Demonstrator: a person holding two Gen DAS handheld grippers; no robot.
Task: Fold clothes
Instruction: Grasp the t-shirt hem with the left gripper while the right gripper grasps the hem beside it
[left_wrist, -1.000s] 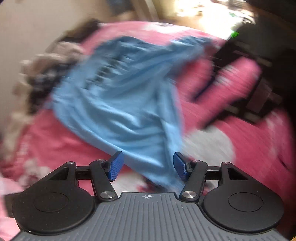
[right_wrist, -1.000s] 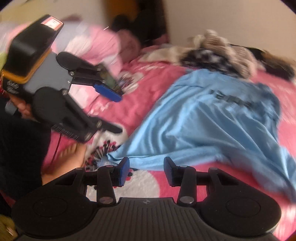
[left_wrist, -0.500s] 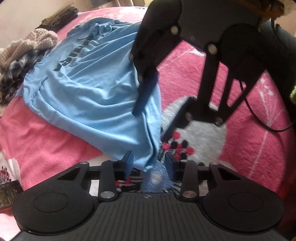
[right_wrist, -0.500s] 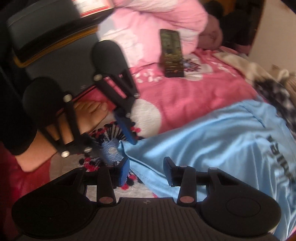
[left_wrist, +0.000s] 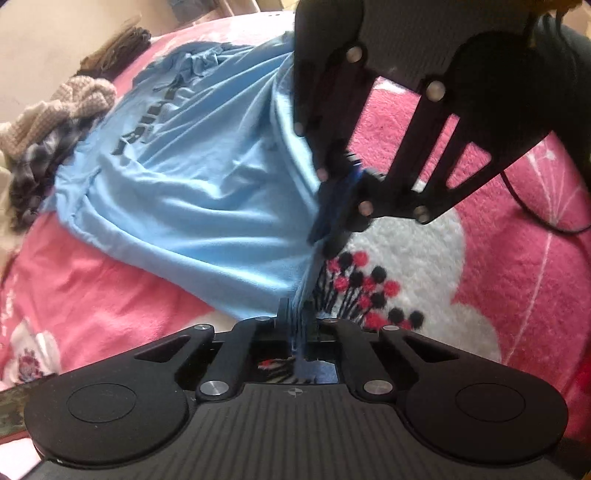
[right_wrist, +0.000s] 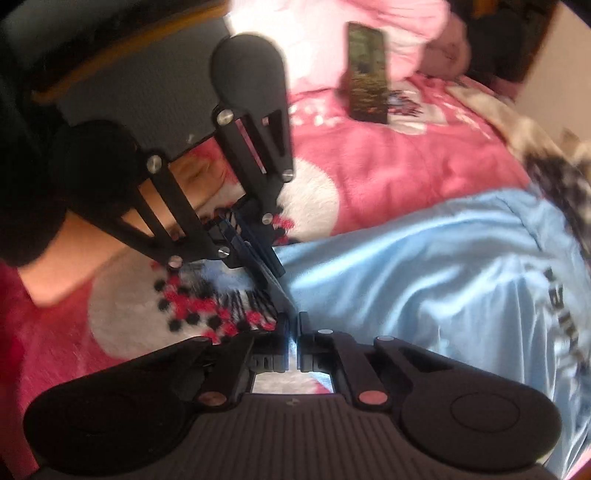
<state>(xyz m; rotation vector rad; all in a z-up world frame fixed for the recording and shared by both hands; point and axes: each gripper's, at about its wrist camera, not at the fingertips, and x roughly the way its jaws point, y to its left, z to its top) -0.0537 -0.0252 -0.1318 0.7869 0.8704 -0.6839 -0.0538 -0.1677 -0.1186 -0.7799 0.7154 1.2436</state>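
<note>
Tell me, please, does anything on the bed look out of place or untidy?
A dark phone-like slab lies on the pink blanket, and a heap of other clothes is crumpled against the blue shirt's far end.

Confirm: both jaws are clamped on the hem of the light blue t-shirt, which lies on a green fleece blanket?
Not quite. The fleece blanket is pink with white patches, not green; the left wrist view shows it clearly. The rest holds: the left gripper and right gripper are each shut on the hem of the light blue t-shirt.
</note>
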